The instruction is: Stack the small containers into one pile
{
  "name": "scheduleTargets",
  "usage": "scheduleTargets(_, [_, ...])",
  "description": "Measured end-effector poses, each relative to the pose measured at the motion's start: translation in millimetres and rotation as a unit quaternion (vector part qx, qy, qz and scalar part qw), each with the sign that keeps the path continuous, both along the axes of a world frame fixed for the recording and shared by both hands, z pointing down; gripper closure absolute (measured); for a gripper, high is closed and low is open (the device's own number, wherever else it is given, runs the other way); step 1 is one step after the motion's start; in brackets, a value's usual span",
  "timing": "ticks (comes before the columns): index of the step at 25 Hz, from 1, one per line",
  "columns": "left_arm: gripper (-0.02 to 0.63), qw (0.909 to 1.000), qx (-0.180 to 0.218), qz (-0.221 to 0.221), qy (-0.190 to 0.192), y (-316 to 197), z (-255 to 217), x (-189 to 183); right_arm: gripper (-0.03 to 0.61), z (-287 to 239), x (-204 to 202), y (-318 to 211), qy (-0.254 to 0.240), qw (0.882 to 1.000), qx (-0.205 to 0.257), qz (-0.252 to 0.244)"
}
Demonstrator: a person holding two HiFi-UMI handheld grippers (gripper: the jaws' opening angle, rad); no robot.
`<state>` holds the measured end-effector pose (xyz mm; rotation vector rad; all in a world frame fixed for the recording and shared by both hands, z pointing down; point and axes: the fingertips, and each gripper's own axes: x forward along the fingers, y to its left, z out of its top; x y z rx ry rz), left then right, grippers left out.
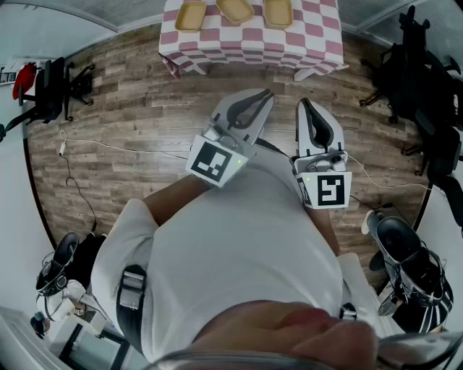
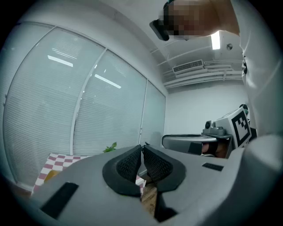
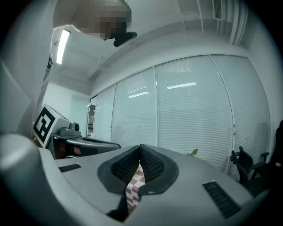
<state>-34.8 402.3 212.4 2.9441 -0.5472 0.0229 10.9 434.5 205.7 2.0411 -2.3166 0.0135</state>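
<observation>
Three shallow tan containers lie side by side on a table with a red-and-white checked cloth at the top of the head view. My left gripper and right gripper are held close to the person's chest, over the wood floor, well short of the table. Both are shut with nothing between the jaws. In the left gripper view the left gripper points up at window blinds, with a corner of the cloth low at left. The right gripper shows cloth through its gap.
Wood floor lies between the person and the table. A cable crosses the floor at left. Black chairs stand at both sides, and other equipment sits at lower right. Glass walls with blinds surround the room.
</observation>
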Motion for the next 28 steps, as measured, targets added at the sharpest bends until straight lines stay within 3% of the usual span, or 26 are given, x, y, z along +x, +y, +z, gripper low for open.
scheduleTargets(14, [0.568,0.9998,-0.011,-0.019,0.003,0.0,6.4,19.6,0.546,1.2,25.8,5.9,-0.014,1.000,0.013,-0.008])
scheduleTargets(28, [0.568,0.9995,-0.022,-0.022,-0.005,-13.3,17.4,29.3,0.546,16.6,39.2,-15.3,-0.033,0.999,-0.007,-0.013])
